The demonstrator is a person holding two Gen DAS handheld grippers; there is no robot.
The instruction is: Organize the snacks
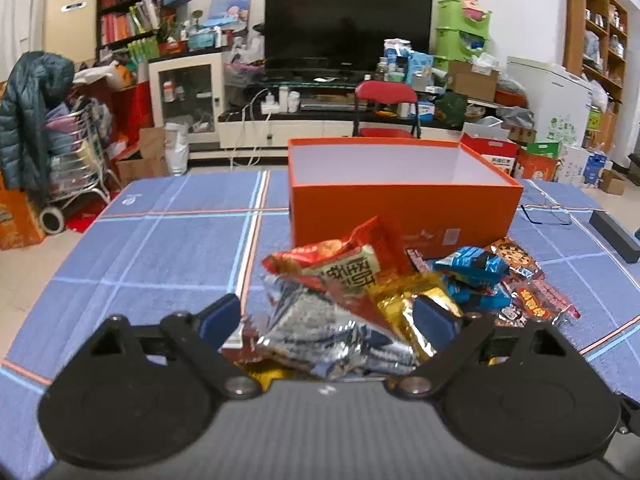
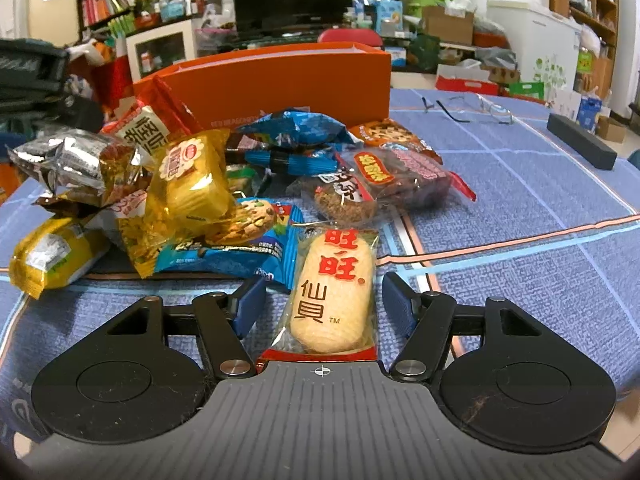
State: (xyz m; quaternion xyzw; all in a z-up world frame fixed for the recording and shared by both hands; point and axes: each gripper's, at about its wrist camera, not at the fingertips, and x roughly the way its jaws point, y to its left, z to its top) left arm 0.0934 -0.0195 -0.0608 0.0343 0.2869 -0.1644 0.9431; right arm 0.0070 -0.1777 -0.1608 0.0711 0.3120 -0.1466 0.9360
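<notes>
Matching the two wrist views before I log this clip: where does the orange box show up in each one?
Left wrist view: the orange box sits centre frame, open top visible, just behind the snack pile.
Right wrist view: the orange box is upper centre-left, only its outer side showing, behind the same pile.
Shared landmark: the eyeglasses on the blue tablecloth, right of the box.

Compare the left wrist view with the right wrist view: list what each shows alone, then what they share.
Left wrist only: the orange box's white inside, nothing visible in it, and the left tongs straddling a silver packet.

Right wrist only: the rice cracker packet lying between the right tongs, whose pads stand clear of it, and a yellow packet.

Both: the orange box, the snack pile, the blue checked cloth, eyeglasses.
</notes>
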